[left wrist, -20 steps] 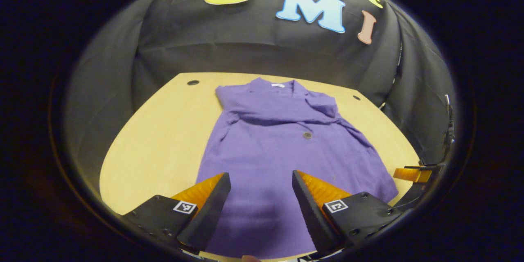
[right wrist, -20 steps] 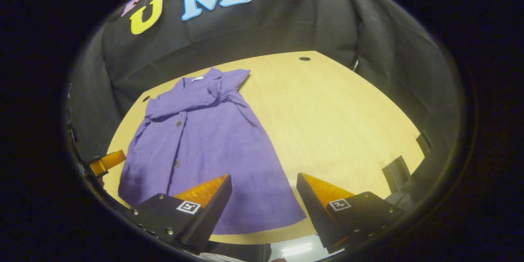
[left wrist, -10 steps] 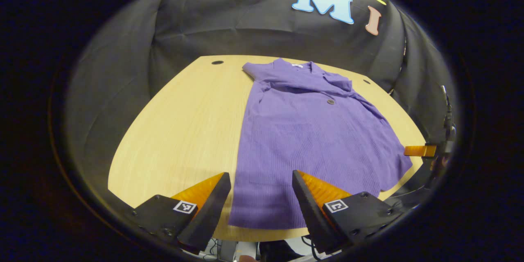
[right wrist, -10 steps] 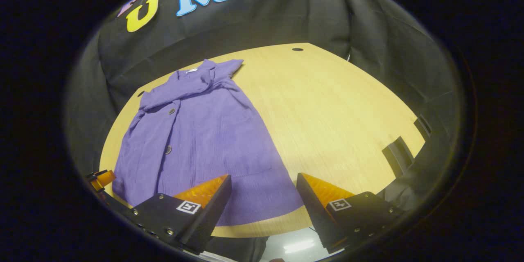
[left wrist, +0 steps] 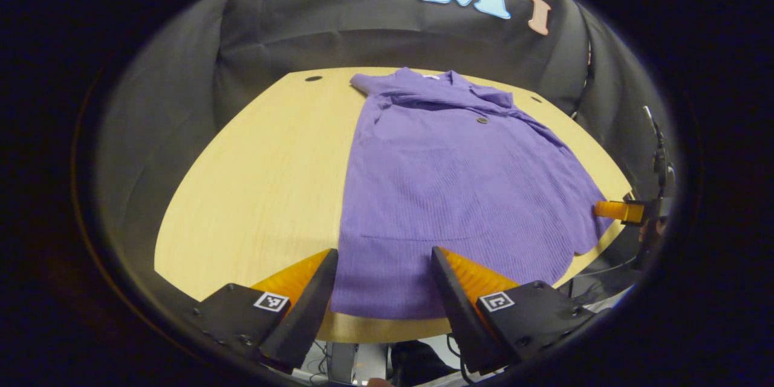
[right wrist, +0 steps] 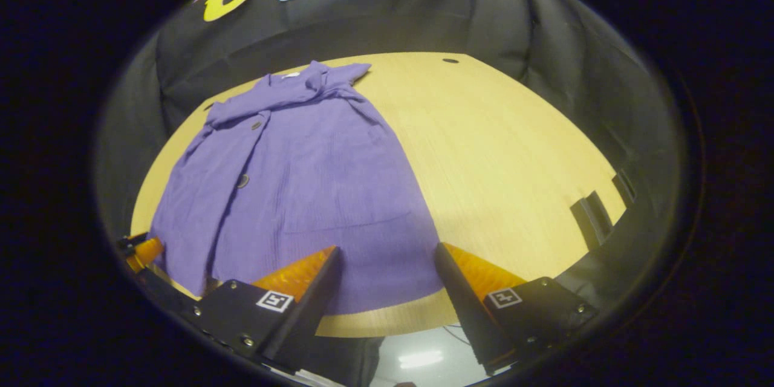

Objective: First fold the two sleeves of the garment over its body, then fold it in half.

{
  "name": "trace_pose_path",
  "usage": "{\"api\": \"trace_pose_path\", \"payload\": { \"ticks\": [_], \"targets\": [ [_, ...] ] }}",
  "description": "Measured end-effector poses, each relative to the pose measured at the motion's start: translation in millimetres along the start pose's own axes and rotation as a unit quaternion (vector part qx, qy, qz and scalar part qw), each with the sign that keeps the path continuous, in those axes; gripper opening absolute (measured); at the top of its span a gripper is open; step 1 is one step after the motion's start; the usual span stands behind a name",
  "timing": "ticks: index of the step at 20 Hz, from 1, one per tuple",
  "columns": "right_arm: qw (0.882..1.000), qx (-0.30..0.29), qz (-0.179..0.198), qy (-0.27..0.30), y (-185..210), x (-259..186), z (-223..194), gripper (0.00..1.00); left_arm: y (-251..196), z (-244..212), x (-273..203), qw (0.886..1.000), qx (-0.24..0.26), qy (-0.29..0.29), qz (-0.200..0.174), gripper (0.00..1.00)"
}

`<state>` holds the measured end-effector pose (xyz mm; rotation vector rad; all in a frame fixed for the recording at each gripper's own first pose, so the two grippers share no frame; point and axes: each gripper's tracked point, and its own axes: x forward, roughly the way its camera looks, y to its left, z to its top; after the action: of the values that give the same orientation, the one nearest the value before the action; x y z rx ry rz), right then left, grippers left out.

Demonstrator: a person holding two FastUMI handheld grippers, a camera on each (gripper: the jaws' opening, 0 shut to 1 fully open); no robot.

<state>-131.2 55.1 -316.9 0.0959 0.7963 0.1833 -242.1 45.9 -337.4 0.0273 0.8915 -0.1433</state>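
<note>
A purple button-front garment (left wrist: 459,181) lies flat on the wooden table (left wrist: 254,181), collar at the far end and hem along the near edge. Both short sleeves appear folded in over the chest. My left gripper (left wrist: 384,266) is open just above the hem's left corner, with nothing between its fingers. In the right gripper view the garment (right wrist: 302,175) spreads to the left, and my right gripper (right wrist: 387,260) is open over the hem's right corner. The right gripper's fingertip (left wrist: 617,210) shows beside the hem's far corner; the left gripper's fingertip (right wrist: 142,251) shows at the left of the hem.
The table (right wrist: 514,151) has bare wood on both sides of the garment and small round cable holes (left wrist: 313,78) (right wrist: 450,61) at its far corners. Dark brackets (right wrist: 589,221) stand at its right edge. Floor shows below the near edge.
Both grippers have drawn back toward the table's near edge, so the whole hem and the edge now show. Both stay open. The garment has not moved.
</note>
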Motion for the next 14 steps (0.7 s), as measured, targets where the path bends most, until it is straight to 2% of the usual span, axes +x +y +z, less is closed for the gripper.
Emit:
{"api": "trace_pose_path", "payload": {
  "ticks": [1, 3, 4, 5, 7, 8, 9, 10, 11, 12, 14],
  "targets": [
    [1.000, -0.005, 0.000, 0.000, 1.8, 0.6, 0.6, 1.00, -0.4, -3.5, 0.9, 1.000, 0.012, 0.001, 0.002, 0.95],
    [1.000, -0.003, 0.001, 0.008, 2.3, 0.3, 0.4, 1.00, -4.5, -3.0, 2.8, 1.000, 0.030, 0.002, -0.001, 0.99],
    [1.000, -0.003, 0.003, 0.011, 2.9, 1.5, 2.1, 0.95, -8.6, -3.4, 3.6, 0.999, 0.033, 0.001, -0.003, 0.99],
    [1.000, 0.001, 0.004, 0.012, 3.8, 2.4, 2.6, 0.95, -11.5, -0.6, 5.3, 0.999, 0.034, 0.001, -0.005, 0.88],
    [1.000, 0.011, 0.000, 0.017, 3.0, 1.6, 2.7, 0.64, -11.5, 1.9, 11.7, 1.000, 0.028, 0.000, -0.003, 0.62],
    [1.000, 0.009, -0.001, 0.019, 3.9, 2.9, 3.6, 0.57, -12.0, 3.0, 11.6, 1.000, 0.022, -0.001, -0.006, 0.48],
    [1.000, 0.004, -0.001, 0.020, 6.8, 3.8, 4.2, 0.57, -12.7, 3.1, 12.0, 1.000, 0.020, 0.001, -0.008, 0.33],
    [1.000, 0.008, -0.010, 0.009, 5.1, 6.0, 7.7, 0.57, -11.6, 6.1, 12.2, 1.000, 0.021, -0.005, -0.009, 0.33],
    [0.999, 0.035, -0.011, 0.009, 4.0, 0.8, 9.2, 0.34, -12.0, 1.9, 14.1, 1.000, -0.002, -0.003, 0.002, 0.20],
    [0.999, 0.050, -0.012, 0.007, 5.4, 6.0, 7.6, 0.11, -11.5, 6.0, 10.8, 1.000, 0.003, 0.001, -0.004, 0.07],
    [0.998, 0.064, -0.009, -0.005, 7.5, 10.0, 17.0, 0.11, -12.5, 7.6, 13.5, 1.000, 0.003, 0.003, -0.001, 0.07]
  ]
}}
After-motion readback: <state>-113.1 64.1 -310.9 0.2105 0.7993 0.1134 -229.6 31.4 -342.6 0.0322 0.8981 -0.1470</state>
